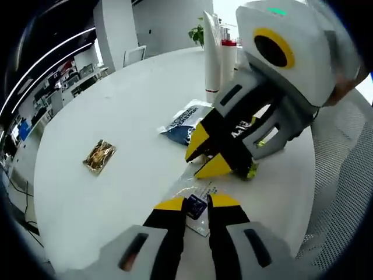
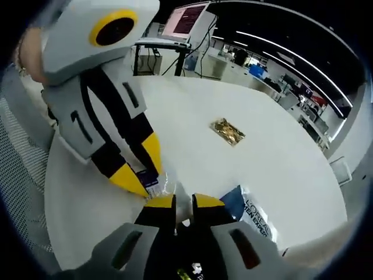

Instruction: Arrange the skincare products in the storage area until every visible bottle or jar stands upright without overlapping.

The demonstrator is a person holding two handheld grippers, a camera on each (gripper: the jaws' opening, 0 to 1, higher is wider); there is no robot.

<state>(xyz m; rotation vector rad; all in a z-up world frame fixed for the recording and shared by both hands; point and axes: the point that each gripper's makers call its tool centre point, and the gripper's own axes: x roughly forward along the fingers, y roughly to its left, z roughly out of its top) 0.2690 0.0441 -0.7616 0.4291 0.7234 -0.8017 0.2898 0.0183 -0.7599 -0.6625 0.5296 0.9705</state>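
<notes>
On the white round table (image 1: 116, 116), a gold foil sachet (image 1: 99, 156) lies alone toward the left edge. The left hand-held gripper (image 1: 197, 204) is clamped on a clear packet (image 1: 195, 195) near the near edge. Just beyond, the right hand-held gripper (image 1: 205, 157) pinches the same packet beside a blue sachet (image 1: 182, 123). White tubes (image 1: 213, 55) stand upright at the far edge.

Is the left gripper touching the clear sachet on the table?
Touching. In the left gripper view, the left gripper has its yellow tips closed on the clear sachet's dark end, no gap showing.
</notes>
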